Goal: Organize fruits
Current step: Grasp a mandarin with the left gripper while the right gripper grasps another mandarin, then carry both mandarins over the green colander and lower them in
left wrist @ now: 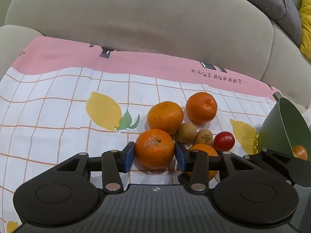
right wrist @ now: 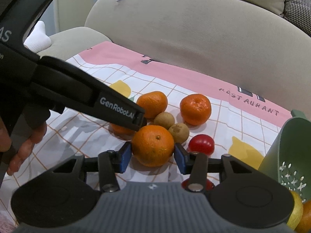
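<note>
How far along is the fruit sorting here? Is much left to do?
Early on. Done: the green strainer already holds at least one orange fruit. In hand: the left fingers sit against a tangerine, the right fingers against a second tangerine, both apparently on the cloth. Left: two more tangerines, two small brown fruits and a red tomato lie loose.

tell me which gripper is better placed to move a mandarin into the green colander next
Right. The right gripper has a mandarin between its pads, and the green colander stands just beside it. The left gripper is farther from it.
</note>
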A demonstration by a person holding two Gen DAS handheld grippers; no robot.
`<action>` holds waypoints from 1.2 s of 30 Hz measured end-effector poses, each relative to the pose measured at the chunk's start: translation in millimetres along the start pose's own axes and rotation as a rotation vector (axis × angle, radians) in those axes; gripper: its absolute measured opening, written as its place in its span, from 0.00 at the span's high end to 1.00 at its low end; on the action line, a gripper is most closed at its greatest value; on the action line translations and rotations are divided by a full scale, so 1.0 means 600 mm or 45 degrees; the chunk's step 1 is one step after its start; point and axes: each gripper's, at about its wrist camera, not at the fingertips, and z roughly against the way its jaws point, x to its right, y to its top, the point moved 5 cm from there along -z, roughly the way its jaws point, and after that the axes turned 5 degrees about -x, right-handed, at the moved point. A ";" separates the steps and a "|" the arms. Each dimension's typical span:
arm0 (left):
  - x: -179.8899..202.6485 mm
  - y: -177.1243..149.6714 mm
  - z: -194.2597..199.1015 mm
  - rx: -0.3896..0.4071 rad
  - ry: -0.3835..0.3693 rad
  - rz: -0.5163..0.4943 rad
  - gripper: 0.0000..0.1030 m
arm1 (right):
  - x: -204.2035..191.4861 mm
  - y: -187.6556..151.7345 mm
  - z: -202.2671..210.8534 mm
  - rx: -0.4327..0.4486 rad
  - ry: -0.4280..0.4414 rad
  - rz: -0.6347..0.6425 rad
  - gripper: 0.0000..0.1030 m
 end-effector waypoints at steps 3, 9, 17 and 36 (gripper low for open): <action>0.000 -0.001 0.004 0.011 0.004 0.001 0.53 | -0.001 -0.001 0.006 0.003 -0.001 0.001 0.57; -0.004 -0.001 0.021 0.020 0.014 0.027 0.53 | -0.003 0.000 0.024 0.016 -0.002 0.016 0.57; 0.012 -0.010 0.064 0.060 0.021 0.008 0.53 | -0.005 0.003 0.068 0.055 -0.016 0.057 0.57; 0.145 -0.024 0.154 0.141 -0.072 -0.166 0.53 | 0.053 -0.028 0.204 0.122 -0.107 0.055 0.57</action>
